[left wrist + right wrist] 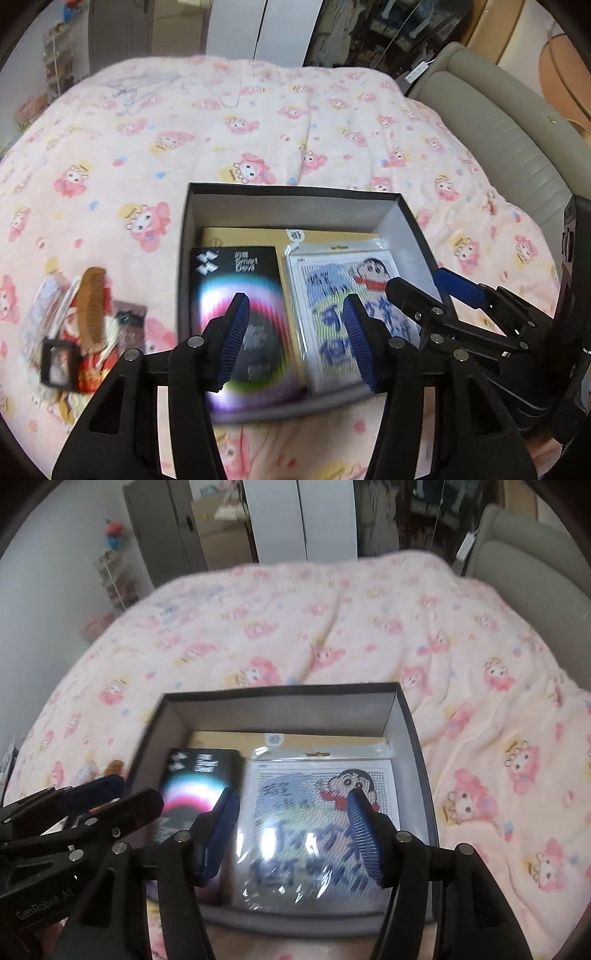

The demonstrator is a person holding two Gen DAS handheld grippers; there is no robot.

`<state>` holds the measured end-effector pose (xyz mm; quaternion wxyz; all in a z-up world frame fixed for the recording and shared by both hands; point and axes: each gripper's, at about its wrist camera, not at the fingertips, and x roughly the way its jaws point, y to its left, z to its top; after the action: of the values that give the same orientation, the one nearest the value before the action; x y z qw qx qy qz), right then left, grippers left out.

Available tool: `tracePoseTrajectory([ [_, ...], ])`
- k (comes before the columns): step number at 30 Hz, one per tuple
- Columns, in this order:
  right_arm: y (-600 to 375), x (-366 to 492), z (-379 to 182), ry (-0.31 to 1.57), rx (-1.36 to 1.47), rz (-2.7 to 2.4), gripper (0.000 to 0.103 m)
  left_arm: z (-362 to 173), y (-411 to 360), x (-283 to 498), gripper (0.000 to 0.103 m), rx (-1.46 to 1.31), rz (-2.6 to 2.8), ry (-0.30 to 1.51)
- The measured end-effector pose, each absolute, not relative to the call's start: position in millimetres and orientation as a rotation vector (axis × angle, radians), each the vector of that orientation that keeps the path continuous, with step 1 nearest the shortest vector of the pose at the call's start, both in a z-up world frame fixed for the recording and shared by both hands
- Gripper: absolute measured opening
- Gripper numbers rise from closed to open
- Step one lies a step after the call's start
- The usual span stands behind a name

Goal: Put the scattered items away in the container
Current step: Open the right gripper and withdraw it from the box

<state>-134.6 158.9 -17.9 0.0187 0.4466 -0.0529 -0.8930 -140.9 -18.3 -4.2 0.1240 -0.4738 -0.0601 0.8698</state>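
1. The box (410,225) looks like matt grey card.
2. In the box, the cartoon packet (317,834) sits in glossy clear plastic film; beside it, the black carton (240,317) has an iridescent sheen.
3. Left of the box, the comb (94,306) looks like brown wood.
4. Under the box, the quilt (258,122) is soft printed cloth.
5. The left gripper (293,338) has matt black plastic arms, ribbed blue pads (232,339) and metal pins.

Black plastic grippers (295,339); ribbed blue pads (364,834); silver pivot screws.
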Motion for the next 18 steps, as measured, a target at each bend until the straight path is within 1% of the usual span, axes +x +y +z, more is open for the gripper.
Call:
tracePoseTrajectory([
  [5, 130, -101, -7, -0.149, 1.321, -2.739, 0.057, 10, -38, -98, 0.054, -1.36, 2.549, -0.137],
  [9, 104, -78, -3, -0.148, 1.292, -2.681, 0.057, 14, -69, -64, 0.054, -1.368, 2.558, -0.203],
  [12, 73, -67, -4, -0.101, 1.263, -2.629, 0.057, 11, -96, -47, 0.054, -1.381, 2.6, -0.236],
  [18, 5, -65, -13, -0.051, 1.241, -2.489, 0.057, 2, -161, -25, 0.053, -1.421, 2.671, -0.348],
])
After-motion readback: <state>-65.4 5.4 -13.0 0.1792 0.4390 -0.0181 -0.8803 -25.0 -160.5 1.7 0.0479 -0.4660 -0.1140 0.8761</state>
